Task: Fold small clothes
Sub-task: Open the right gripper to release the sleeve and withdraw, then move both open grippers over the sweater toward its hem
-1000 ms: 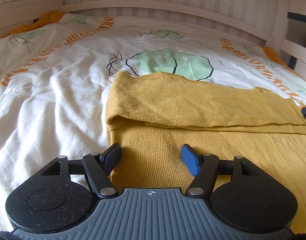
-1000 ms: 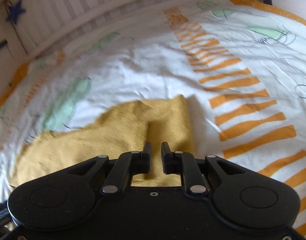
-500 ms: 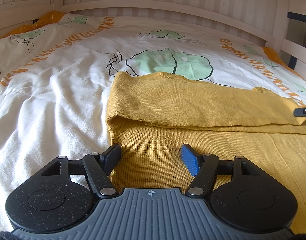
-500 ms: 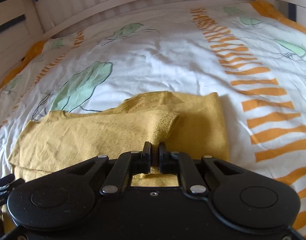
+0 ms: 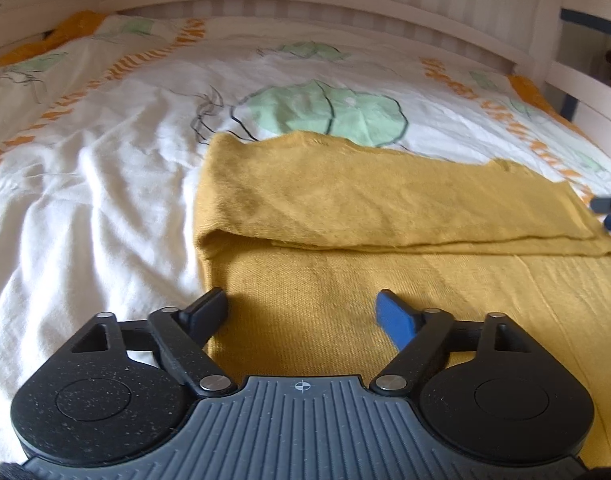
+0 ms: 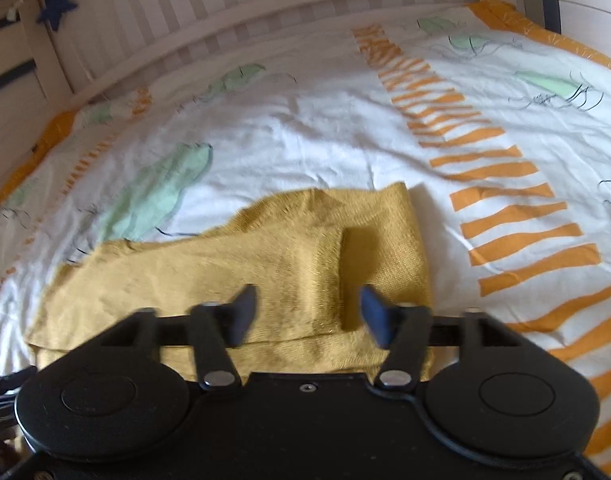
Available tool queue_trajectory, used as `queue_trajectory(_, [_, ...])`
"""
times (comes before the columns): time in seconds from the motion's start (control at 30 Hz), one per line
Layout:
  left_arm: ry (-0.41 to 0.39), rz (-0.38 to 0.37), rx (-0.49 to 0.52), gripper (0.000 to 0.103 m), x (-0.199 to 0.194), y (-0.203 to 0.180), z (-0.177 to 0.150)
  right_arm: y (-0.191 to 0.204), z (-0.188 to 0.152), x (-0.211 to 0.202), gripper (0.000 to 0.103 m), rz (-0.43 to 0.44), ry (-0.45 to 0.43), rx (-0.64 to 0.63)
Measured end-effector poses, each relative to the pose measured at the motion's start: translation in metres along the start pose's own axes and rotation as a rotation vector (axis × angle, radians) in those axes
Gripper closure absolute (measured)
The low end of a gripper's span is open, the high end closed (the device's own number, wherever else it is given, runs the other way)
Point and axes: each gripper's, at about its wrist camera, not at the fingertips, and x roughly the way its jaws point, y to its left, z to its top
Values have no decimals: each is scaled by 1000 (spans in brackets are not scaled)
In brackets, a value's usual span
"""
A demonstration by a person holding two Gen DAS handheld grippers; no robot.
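Note:
A mustard-yellow knit garment (image 5: 385, 208) lies flat on the bed, its far part folded over toward me into a long band. My left gripper (image 5: 301, 308) is open and empty, low over the garment's near left corner. In the right wrist view the same garment (image 6: 265, 256) lies with a folded flap on top. My right gripper (image 6: 305, 304) is open and empty just above the garment's right end. The right gripper's fingertips (image 5: 609, 210) show at the far right edge of the left wrist view.
The bed is covered by a white duvet (image 5: 105, 184) with green leaf prints and orange stripes (image 6: 517, 224). White wooden slatted rails (image 5: 305, 4) enclose the bed at the back and sides. A blue star (image 6: 57, 6) hangs on the rail.
My right gripper was shut on the garment's fold half a second ago; it has opened and let the cloth drop flat. The left gripper has shifted slightly and stays open.

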Motion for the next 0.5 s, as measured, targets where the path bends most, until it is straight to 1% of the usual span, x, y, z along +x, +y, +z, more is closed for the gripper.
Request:
queue_trajectory(0.07, [27,-7,26,21,-2,-2,2,1,-3,-18,26,26,-20,8])
queue_trajectory(0.13, [45,-17,32,21,-6,-2,2,0,-8,-34,12,55,-24,15])
queue_trajectory(0.2, [60,-20,24,21,-14,-1,1,1,-15,-50,6,78,-21,19])
queue_trajectory(0.3, [78,-8,2,21,-33,-1,-3,0,-27,-71,4,91,-16,17])
queue_trajectory(0.37, [108,-4,-21,21,-46,2,-6,-2,-36,-85,3,98,-11,21])
queue_trajectory(0.43, [114,-5,-45,21,-61,5,-12,-4,-45,-98,0,103,-6,32])
queue_trajectory(0.5, [115,3,-54,21,-76,7,-18,-8,-53,-111,0,104,0,43])
